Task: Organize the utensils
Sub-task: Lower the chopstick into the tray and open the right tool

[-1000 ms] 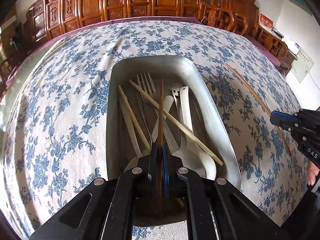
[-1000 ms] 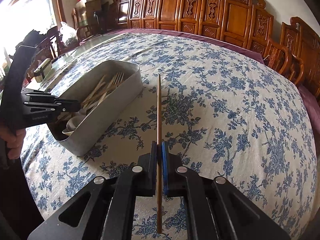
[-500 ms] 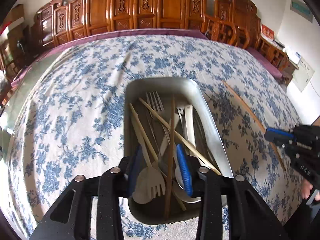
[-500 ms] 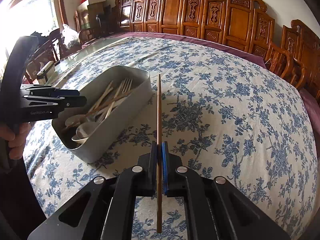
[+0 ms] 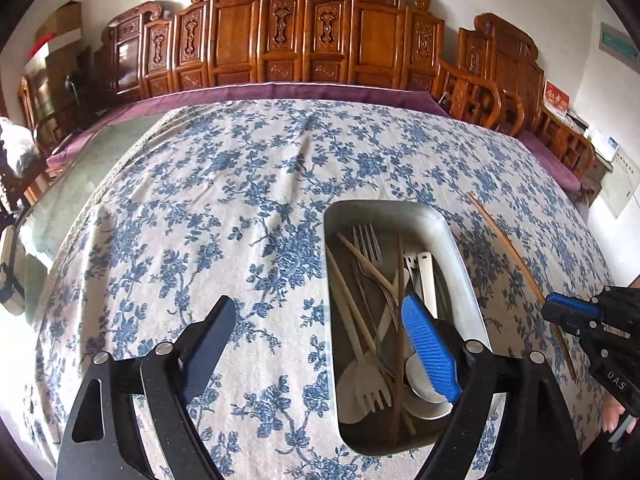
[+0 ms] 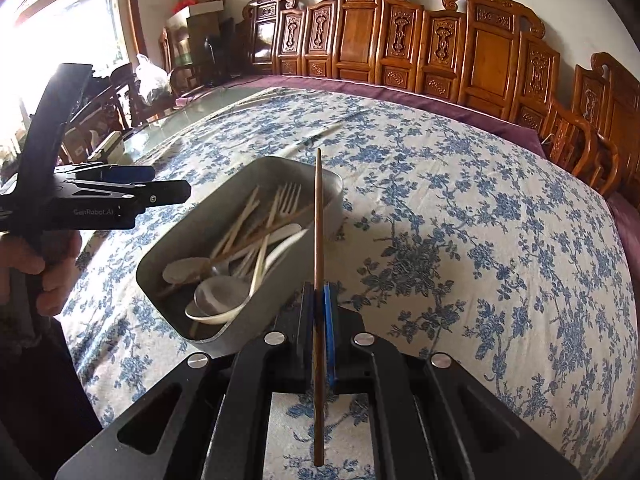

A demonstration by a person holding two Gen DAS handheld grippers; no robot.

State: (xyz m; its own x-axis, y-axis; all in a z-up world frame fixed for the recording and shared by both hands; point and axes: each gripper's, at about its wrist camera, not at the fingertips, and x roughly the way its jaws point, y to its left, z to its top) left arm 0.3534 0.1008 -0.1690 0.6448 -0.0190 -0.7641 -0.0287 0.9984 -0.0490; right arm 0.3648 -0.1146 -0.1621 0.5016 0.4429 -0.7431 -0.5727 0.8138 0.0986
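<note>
A grey metal tray (image 5: 464,256) (image 6: 240,328) on the floral tablecloth holds forks, spoons and several chopsticks, among them a dark brown chopstick (image 5: 399,320). My left gripper (image 5: 320,344) is open and empty, raised left of and above the tray's near end; it also shows in the right wrist view (image 6: 168,188). My right gripper (image 6: 319,308) is shut on another brown chopstick (image 6: 318,216), held above the cloth just right of the tray; it also shows in the left wrist view (image 5: 560,312), with the chopstick (image 5: 516,256) sticking out.
The table is covered by a blue-flowered cloth (image 5: 224,208) with a purple border at the far edge. Carved wooden chairs (image 5: 304,40) line the far side. A glass-topped part of the table (image 6: 208,100) lies far left.
My left gripper opened, let the dark chopstick fall into the tray, and drew back up and to the left. My right gripper carried its chopstick closer to the tray.
</note>
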